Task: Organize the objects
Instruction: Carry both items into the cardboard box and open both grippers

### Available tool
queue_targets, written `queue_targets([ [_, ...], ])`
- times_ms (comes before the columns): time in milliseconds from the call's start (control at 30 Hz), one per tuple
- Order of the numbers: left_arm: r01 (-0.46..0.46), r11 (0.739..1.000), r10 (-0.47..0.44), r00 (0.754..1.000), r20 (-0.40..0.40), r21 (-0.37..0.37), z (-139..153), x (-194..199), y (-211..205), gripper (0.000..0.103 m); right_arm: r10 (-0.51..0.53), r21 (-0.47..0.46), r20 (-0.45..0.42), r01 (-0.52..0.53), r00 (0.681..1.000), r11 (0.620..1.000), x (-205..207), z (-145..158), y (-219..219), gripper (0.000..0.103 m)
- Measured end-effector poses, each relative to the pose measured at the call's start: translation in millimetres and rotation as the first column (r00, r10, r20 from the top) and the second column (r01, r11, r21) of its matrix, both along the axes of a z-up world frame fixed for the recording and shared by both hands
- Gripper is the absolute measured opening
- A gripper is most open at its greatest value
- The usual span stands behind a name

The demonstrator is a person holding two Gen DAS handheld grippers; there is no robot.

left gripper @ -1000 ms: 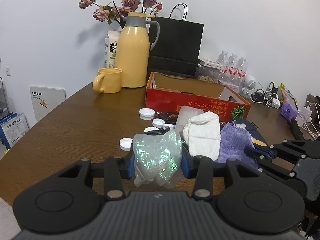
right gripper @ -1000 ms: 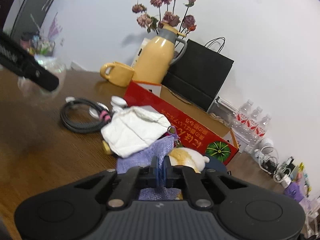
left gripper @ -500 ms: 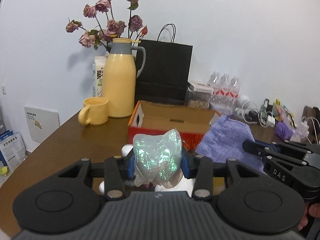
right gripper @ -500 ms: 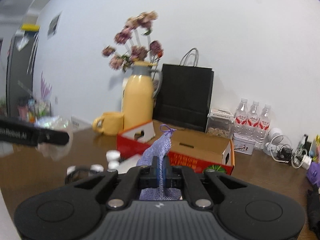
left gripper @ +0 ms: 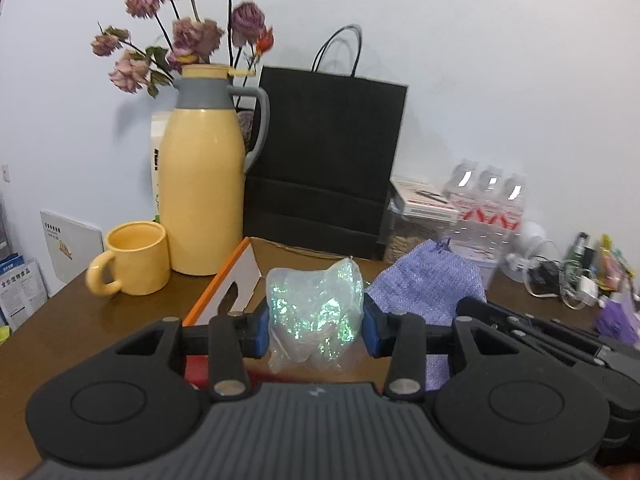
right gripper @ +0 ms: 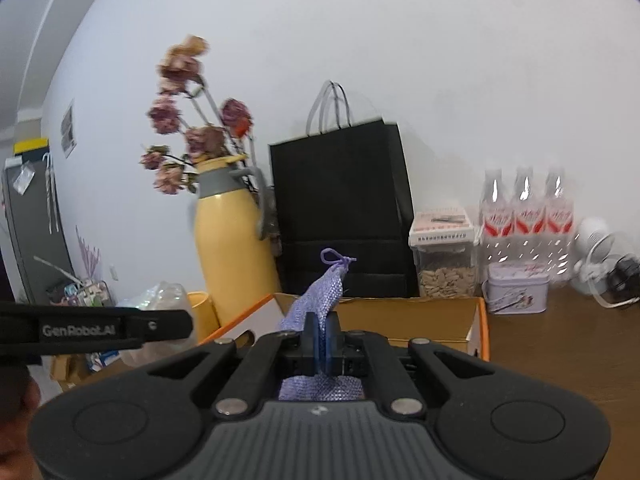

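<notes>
Held aloft above the near edge of an open cardboard box: iridescent plastic bag, clamped in left gripper; purple mesh pouch, pinched in right gripper, long axis upright, drawstring loop topmost. Risk: slippery film or thin mesh sliding free, dropping outside the box. Far left, yellow thermos and mug.

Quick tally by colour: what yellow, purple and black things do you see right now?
Yellow: 2, jug, mug
Purple: 1, pouch held by right gripper
Black: 1, paper bag
Total: 4
</notes>
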State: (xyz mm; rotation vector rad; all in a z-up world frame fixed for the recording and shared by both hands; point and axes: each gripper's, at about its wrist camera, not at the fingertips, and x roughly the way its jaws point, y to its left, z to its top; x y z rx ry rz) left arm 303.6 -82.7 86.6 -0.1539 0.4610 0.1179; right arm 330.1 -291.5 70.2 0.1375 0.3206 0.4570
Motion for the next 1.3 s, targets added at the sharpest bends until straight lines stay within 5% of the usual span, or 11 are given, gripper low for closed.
queue_targets([
  [267,-0.082,0.997,0.082,0.99,-0.116,0.005,-31,79,1,0.043,0.009,0.084,-0.13,0.002,0.991,0.996,92,-34,-7,0.002],
  [533,-0.088,0.996,0.088,0.982,-0.166,0.005,-57,100,20,0.044,-0.005,-0.002,-0.215,0.005,0.977,1.0,119,-58,6,0.002],
  [667,-0.063,0.997,0.07,0.98,-0.185,0.043,-66,104,23,0.062,-0.043,-0.078,-0.222,0.027,0.974,0.997,117,-62,9,0.005],
  [767,-0.059,0.997,0.067,0.983,-0.171,0.053,-65,102,28,0.103,-0.08,-0.123,-0.237,0.051,0.968,0.991,113,-63,8,0.023],
  [900,-0.043,0.998,0.05,0.99,-0.131,0.055,-59,88,38,0.103,-0.099,-0.147,-0.194,0.071,0.976,0.987,100,-55,5,0.085],
  [1033,-0.015,0.998,0.022,0.994,-0.105,0.064,-52,76,45,0.103,-0.082,-0.139,-0.131,0.063,0.988,0.988,78,-41,4,0.102],
  [1300,0.04,0.998,-0.038,0.999,-0.034,0.052,-32,39,58,0.103,-0.144,-0.194,-0.058,0.131,0.988,0.972,31,-17,11,0.103],
])
